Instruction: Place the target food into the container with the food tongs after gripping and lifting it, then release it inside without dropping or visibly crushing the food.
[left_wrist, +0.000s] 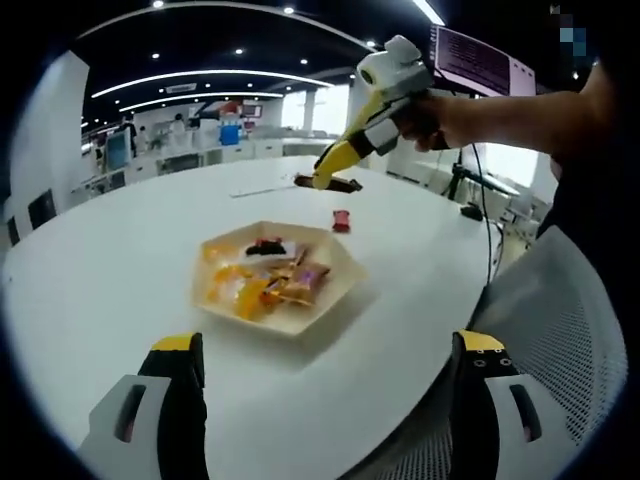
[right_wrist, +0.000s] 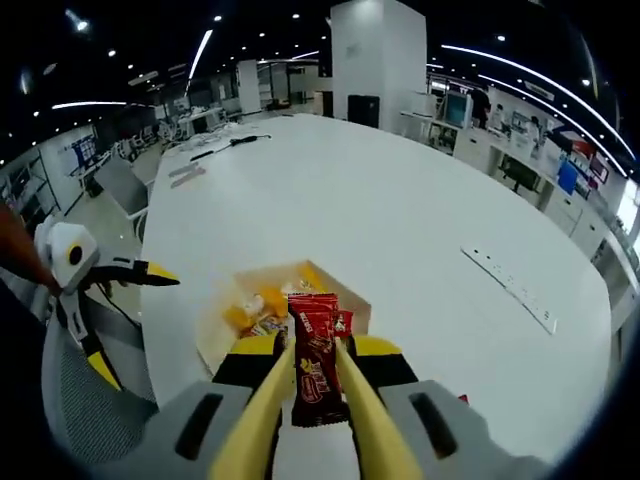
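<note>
Tongs (right_wrist: 310, 400) in right claw (right_wrist: 318, 425) pinch red snack packet (right_wrist: 318, 375), long axis toward tray (right_wrist: 352, 300), lower centre; left claw (left_wrist: 325, 390) spread.

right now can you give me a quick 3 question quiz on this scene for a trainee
1. True or false: the right tongs are shut on a dark red snack packet.
2. What shape is the pale tray of wrapped snacks on the round white table?
3. The left tongs are: A) open and empty B) shut on a sweet

Key: 1 true; 2 hexagonal; 3 A
</note>
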